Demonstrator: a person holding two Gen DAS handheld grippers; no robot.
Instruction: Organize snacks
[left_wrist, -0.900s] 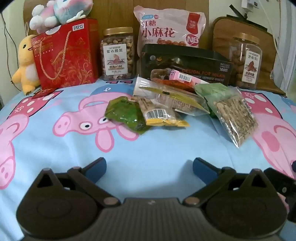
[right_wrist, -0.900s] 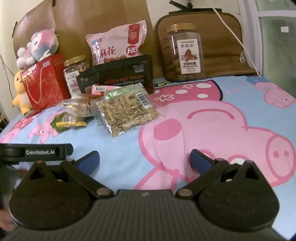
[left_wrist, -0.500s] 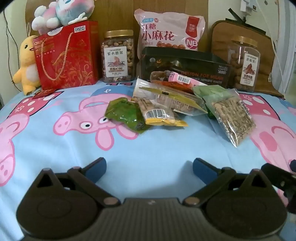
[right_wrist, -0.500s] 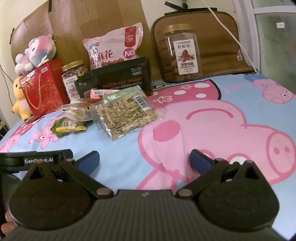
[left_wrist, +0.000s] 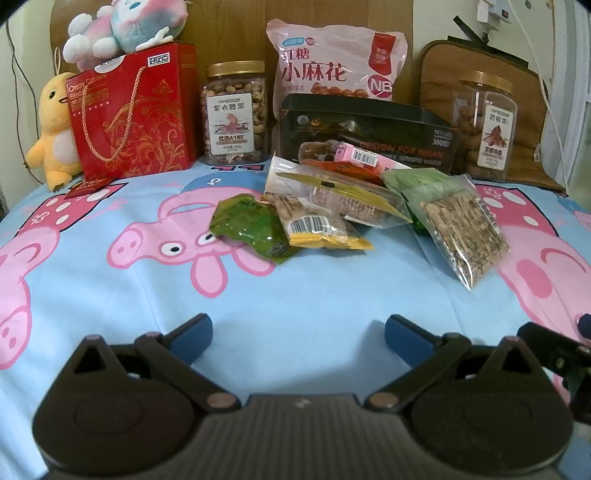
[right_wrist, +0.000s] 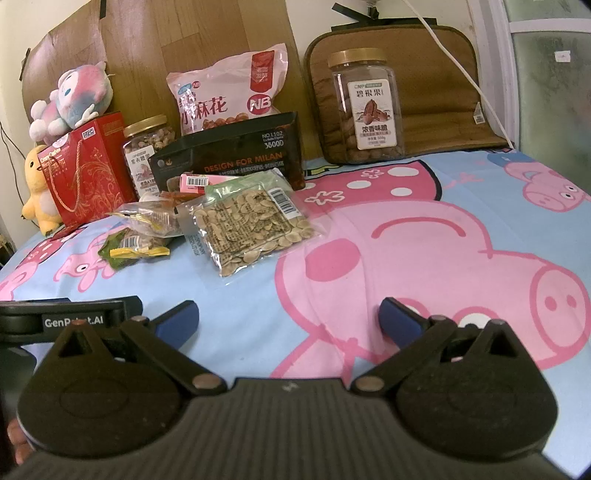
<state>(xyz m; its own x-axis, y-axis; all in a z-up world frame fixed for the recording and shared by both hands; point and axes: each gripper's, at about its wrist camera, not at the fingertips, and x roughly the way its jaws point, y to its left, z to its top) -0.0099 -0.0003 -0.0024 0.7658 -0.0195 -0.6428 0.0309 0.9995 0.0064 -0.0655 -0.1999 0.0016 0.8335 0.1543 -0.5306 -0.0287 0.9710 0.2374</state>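
Spreading across a pig-print sheet (left_wrist: 314, 295), snack packets (left_wrist: 321, 210) lie heaped before a black "DESIGN FOR MILAN" box (left_wrist: 369, 129). Only the right view reads "GenRobot.AI" on the left gripper (left_wrist: 298, 328). Right gripper (right_wrist: 288, 315), like it, gapes wide, empty.

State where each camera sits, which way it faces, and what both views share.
Left wrist: on the left gripper, angled down across the bedsheet at the snack pile; its open fingers show.
Right wrist: on the right gripper, further right, facing the seed packet; open fingers and the left gripper's edge show.
Shared: the seed packet, black box, both jars.
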